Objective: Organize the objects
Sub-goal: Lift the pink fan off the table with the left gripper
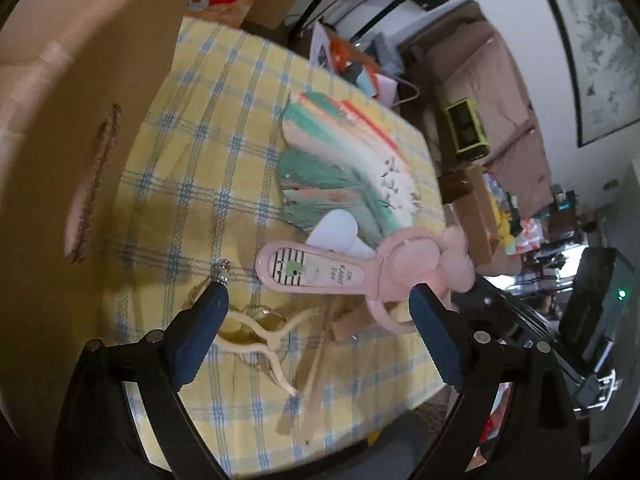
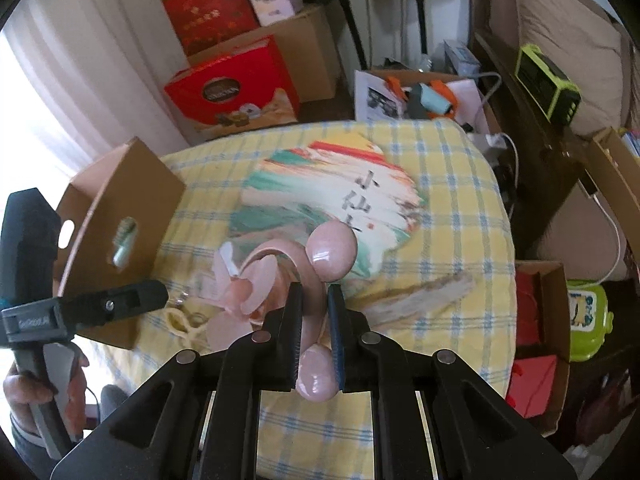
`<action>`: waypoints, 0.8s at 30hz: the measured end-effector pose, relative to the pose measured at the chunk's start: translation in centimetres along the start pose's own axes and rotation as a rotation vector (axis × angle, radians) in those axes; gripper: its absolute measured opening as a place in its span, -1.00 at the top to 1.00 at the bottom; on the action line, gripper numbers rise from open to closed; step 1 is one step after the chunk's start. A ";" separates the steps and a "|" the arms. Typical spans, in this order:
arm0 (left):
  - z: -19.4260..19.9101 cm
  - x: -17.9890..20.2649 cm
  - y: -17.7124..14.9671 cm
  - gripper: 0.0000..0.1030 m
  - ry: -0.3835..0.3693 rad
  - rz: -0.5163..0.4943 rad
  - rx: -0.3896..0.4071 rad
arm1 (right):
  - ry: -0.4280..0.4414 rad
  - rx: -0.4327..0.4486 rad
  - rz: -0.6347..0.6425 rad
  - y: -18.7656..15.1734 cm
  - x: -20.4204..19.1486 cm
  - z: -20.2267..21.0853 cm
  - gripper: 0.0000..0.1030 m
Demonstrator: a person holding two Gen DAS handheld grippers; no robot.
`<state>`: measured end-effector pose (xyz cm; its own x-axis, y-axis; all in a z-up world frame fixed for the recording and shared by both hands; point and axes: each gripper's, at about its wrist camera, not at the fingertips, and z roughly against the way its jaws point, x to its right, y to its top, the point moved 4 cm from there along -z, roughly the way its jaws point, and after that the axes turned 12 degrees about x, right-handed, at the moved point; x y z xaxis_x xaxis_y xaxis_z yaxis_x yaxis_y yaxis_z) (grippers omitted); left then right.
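Right gripper (image 2: 314, 312) clenched on pink fan (image 1: 320, 270), left gripper (image 1: 320, 300) released; paper fan (image 2: 328, 200), glasses (image 1: 256, 328) remain outside box (image 2: 116, 240).

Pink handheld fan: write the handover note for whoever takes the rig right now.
Right gripper: shut on the pink handheld fan, clamped on its looped guard, fan lifted above the table.
Left gripper: open, empty, beside the fan's handle.
On the checked tablecloth: painted paper fan, cream glasses.
Cardboard box stands at the table's left, something pale inside.
Done: fan picked up.
Left: likely box the fan, then the rest.
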<state>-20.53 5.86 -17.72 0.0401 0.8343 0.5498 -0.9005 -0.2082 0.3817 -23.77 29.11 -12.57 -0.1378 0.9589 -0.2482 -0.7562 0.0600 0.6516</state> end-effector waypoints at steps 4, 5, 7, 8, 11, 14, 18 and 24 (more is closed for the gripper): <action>-2.2 0.3 -0.2 -0.76 -0.019 -0.003 -0.025 | -0.011 -0.016 -0.030 -0.7 1.7 -0.7 0.83; -2.6 0.4 -0.2 -0.76 -0.013 -0.006 -0.030 | -0.012 -0.019 -0.035 -0.9 1.9 -0.8 0.83; -2.8 0.5 -0.2 -0.76 -0.005 -0.012 -0.022 | -0.014 -0.029 -0.042 -1.2 2.4 -1.2 0.83; -2.8 0.5 -0.1 -0.76 -0.001 -0.017 -0.015 | -0.009 -0.034 -0.054 -1.3 2.7 -1.3 0.77; -2.9 0.2 0.2 -0.76 0.023 -0.029 -0.001 | -0.006 -0.040 -0.097 -1.4 3.6 -1.6 0.75; -3.0 -0.4 0.6 -0.76 0.028 -0.015 0.007 | -0.026 -0.046 -0.109 -1.2 4.1 -2.3 0.75; -3.7 -0.4 0.9 -0.57 0.006 -0.007 -0.014 | -0.022 -0.080 -0.094 -1.4 3.5 -3.9 0.75; -3.6 -0.5 0.9 -0.49 0.001 0.001 -0.020 | 0.023 -0.089 -0.129 -0.8 3.2 -4.7 0.68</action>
<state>-22.89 7.11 -20.38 0.0388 0.8346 0.5495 -0.9091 -0.1988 0.3661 -26.58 30.83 -17.25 -0.0496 0.9379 -0.3432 -0.8221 0.1568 0.5473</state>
